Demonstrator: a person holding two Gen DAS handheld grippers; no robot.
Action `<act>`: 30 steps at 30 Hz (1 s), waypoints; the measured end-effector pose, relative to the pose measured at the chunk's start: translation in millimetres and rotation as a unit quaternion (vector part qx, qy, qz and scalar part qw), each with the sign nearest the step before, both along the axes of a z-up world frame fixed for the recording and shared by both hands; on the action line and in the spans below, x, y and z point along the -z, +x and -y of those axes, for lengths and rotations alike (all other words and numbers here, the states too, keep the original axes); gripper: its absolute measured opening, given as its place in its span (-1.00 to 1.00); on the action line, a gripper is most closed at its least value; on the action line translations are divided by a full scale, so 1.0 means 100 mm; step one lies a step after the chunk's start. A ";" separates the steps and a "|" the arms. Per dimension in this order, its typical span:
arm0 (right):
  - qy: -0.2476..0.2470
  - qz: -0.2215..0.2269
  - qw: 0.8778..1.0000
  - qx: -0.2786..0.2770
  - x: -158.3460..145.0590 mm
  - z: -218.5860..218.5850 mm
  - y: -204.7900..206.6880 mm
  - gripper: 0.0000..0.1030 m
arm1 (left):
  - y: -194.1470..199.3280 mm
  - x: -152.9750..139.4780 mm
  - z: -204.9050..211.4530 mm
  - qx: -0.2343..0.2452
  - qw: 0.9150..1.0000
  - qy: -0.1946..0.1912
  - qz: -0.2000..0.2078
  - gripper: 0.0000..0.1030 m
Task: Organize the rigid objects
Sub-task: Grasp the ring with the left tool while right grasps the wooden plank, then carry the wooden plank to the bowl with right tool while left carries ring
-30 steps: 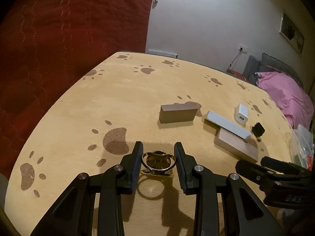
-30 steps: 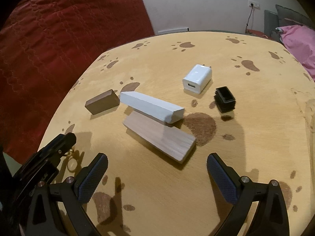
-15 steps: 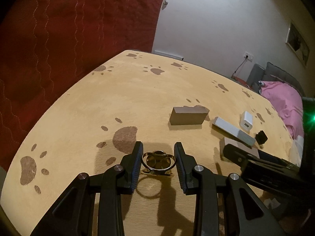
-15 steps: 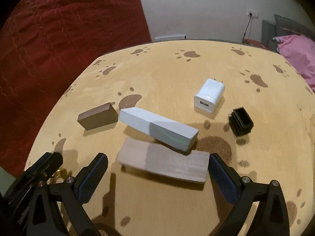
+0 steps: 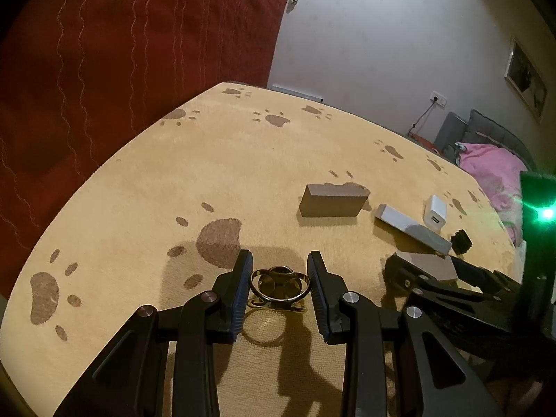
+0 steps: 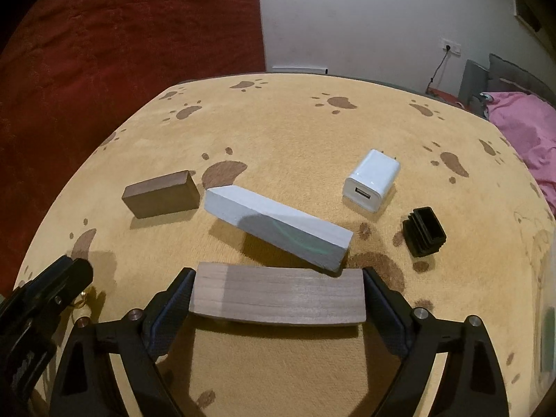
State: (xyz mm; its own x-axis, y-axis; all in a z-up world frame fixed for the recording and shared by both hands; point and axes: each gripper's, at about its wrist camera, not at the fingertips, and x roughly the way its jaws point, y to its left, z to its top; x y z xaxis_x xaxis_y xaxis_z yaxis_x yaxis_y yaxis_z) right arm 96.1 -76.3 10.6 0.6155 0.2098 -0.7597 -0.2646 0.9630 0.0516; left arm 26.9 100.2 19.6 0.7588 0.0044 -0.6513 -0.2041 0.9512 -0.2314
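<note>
My left gripper (image 5: 280,279) is shut on a small gold ring-shaped metal piece (image 5: 280,286) and holds it just above the yellow paw-print cloth. My right gripper (image 6: 277,295) is shut end to end on a long brown wooden block (image 6: 278,295) and holds it above the cloth; the block also shows in the left wrist view (image 5: 429,266). Beyond lie a grey-white long block (image 6: 274,226), a short dark wooden block (image 6: 161,193), a white USB charger (image 6: 371,180) and a black plastic cap (image 6: 424,231).
The round table carries the yellow cloth (image 6: 278,121). A red quilt (image 6: 104,52) lies to the left and behind, a pink blanket (image 6: 524,121) at the right. The left gripper's body (image 6: 38,309) shows at the lower left of the right wrist view.
My right gripper has moved forward and shut on the brown block, which now lies crosswise between its fingers. My left gripper still holds the gold piece and has drawn back slightly.
</note>
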 end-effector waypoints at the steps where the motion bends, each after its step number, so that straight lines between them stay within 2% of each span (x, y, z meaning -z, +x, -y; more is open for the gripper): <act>1: 0.003 0.000 1.000 -0.002 -0.01 0.02 -0.02 0.83 | 0.00 0.00 -0.01 0.000 1.000 -0.002 -0.001 -0.35; 15: 0.034 0.017 0.999 0.002 -0.19 0.45 -0.37 0.83 | 0.01 0.00 0.04 0.006 1.000 0.007 -0.004 -0.35; 30: 0.068 0.030 0.996 0.047 -0.32 1.04 -0.66 0.83 | -0.03 -0.05 0.32 0.040 0.999 0.032 -0.003 -0.35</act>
